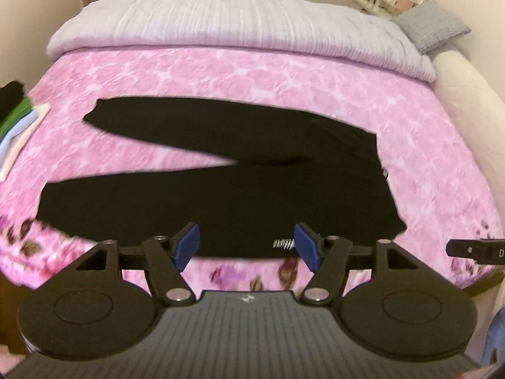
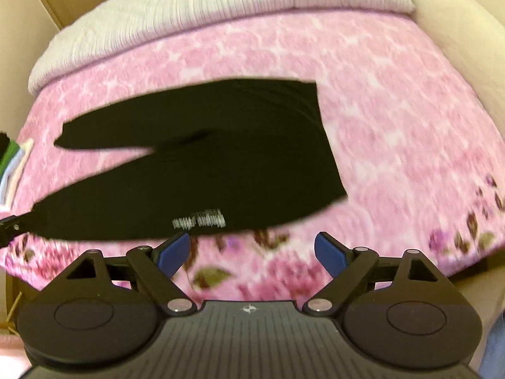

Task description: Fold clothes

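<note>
Trousers (image 1: 227,186): black, spread flat on the pink floral bedspread (image 1: 284,75), both legs (image 1: 176,123) reaching toward the left of the left wrist view, waist end on the right; legs parted in a narrow V with pink showing between
Trousers, right wrist view (image 2: 221,164): same garment, blurred; waist edge running down the right side, legs tapering left
Print on trousers (image 2: 199,221): small white lettering near the near hem side, too smeared to read; also glimpsed in the left wrist view just beside the right-hand pad (image 1: 283,243)
Left gripper (image 1: 247,246): jaws parted, nothing between the blue pads (image 1: 188,246), hanging above the near edge of the trousers, clear of the cloth
Right gripper (image 2: 252,254): jaws spread wide, empty, blue pads (image 2: 329,254) over bare bedspread just short of the trousers' near edge
Right gripper seen from the left camera (image 1: 476,251): black part poking in at the right edge, near the waist end
Folded stack (image 1: 15,117): black, green, light blue and cream pieces piled at the left edge of the bed, well apart from the trousers
Duvet (image 1: 240,22): pale lilac, ribbed, bunched across the far end of the bed
Cushion (image 1: 432,25): grey, at the far right corner beside the duvet
Bed frame (image 1: 467,101): cream padded side along the right
</note>
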`<state>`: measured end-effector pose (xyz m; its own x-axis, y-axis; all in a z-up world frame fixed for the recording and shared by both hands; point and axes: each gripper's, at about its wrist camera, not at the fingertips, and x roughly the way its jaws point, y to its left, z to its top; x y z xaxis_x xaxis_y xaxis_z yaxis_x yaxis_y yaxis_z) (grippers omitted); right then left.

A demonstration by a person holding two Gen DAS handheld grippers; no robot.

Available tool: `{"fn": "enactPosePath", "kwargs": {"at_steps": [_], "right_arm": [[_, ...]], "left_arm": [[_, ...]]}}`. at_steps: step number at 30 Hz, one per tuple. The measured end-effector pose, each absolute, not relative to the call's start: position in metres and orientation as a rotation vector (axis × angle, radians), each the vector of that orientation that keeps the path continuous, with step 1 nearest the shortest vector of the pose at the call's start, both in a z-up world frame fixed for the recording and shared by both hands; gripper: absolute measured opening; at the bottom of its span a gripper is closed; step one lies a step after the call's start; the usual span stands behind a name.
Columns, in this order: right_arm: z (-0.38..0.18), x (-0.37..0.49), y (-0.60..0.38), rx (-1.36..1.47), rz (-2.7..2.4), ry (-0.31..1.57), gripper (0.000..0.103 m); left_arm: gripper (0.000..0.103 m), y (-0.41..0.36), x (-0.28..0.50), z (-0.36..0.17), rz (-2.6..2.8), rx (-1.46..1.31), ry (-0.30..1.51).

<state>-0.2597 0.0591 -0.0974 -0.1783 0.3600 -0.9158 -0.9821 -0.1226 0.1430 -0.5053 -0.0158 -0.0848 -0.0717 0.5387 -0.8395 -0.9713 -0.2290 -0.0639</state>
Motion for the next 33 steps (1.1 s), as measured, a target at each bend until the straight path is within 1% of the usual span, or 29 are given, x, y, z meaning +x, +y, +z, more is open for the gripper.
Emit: {"fn": "enactPosePath", "kwargs": {"at_steps": [4,7,12,17,25,33], "right_arm": [[-0.108,-0.241,0.02,-0.915,1.542,1.006,0.088],[-0.106,-0.238,-0.008,-0.92,1.564,0.994,0.088],[-0.084,-0.237,-0.043,-0.909,1.624,0.934,0.088],[-0.064,-0.235,-0.056,-0.869,1.661,0.862,0.088],[-0.058,-0.238,-0.052,-0.843,1.681,0.865,0.088],[-0.064,-0.242,-0.05,-0.875,1.683,0.876,0.088]], "left_arm": [[0.065,-0.061,-0.487,-0.088,1.634,-0.932,0.673],[0.067,-0.095,-0.477,-0.081,1.655,-0.933,0.664],[0.069,-0.131,-0.467,-0.06,1.701,-0.887,0.639],[0.072,-0.142,-0.46,-0.044,1.723,-0.819,0.619],[0.075,-0.15,-0.464,-0.032,1.758,-0.792,0.604],[0.076,-0.159,-0.467,-0.036,1.787,-0.81,0.613]]}}
